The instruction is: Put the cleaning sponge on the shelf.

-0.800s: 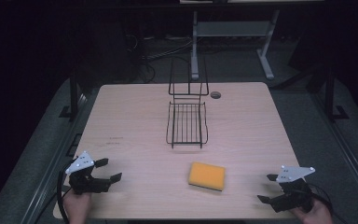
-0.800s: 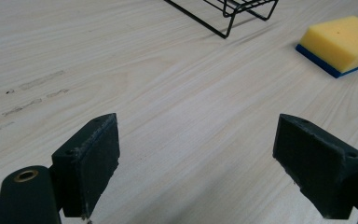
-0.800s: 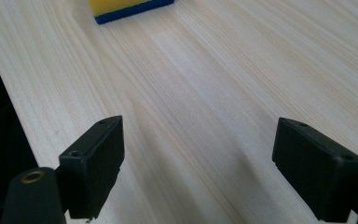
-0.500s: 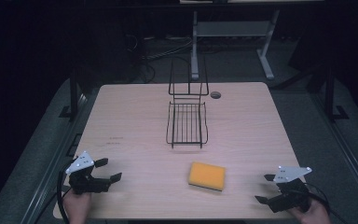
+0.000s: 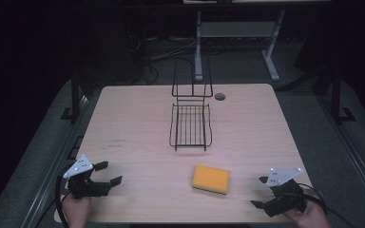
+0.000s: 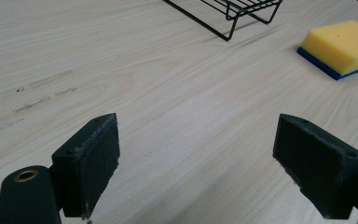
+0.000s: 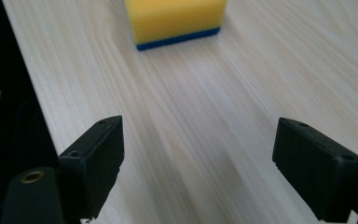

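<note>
Between both spread hand-held grippers, nearer the right (image 5: pixel 264 192): sponge (image 5: pixel 211 179).

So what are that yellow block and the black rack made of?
The yellow block looks like a foam sponge: matte, finely pored, with a thin blue scrubbing layer underneath, seen in the left gripper view. The black rack seems to be bent metal wire with a dark coating, thin rods you can see through. Both are guesses from looks.

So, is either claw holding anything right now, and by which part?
Nothing is held. Both the left claw and right claw are open and empty; the sponge lies free.
</note>
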